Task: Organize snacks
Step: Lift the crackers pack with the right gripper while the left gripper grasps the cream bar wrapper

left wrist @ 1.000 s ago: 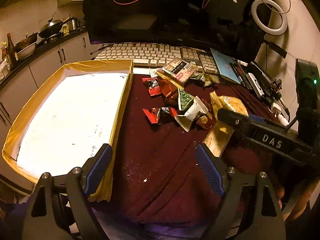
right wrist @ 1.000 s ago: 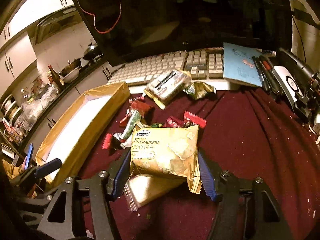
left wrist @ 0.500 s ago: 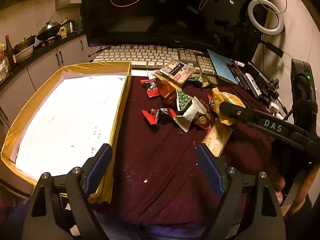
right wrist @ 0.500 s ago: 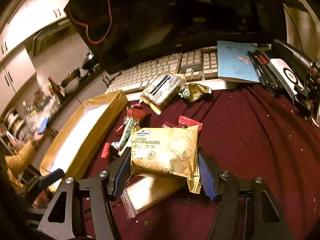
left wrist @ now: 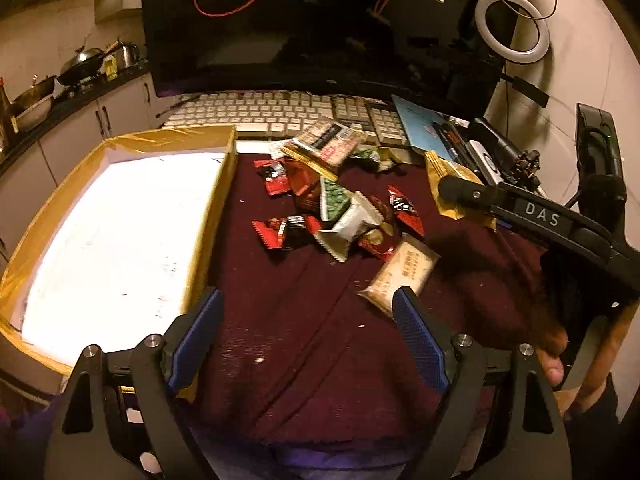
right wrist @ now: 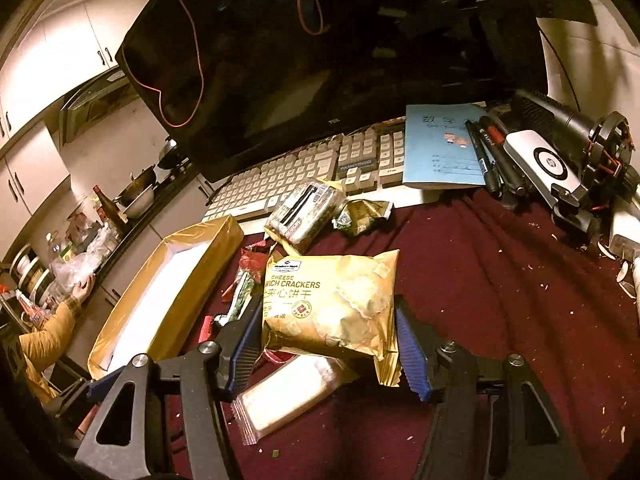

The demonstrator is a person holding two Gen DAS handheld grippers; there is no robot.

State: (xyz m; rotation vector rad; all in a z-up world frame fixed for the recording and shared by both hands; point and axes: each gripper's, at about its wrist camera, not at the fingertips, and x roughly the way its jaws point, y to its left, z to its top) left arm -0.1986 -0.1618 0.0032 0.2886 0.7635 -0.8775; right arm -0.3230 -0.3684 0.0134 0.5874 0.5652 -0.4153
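Right wrist view: right hand-held gripper (right wrist: 326, 348) is clamping the cracker packet (right wrist: 332, 304), needing carrying left to the gold tray (right wrist: 176, 276).

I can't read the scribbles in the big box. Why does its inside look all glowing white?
Left wrist view: the light overexposes the tray floor, washing the marks out. Right wrist view: a narrower strip of floor is bleached too, while the cracker packet reads sharply. Both views bend straight edges and darken at the corners.

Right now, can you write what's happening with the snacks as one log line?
right gripper: shut on cheese cracker pack, lifted | left gripper: open, holding nothing | box: no snacks seen | snack pile: on cloth
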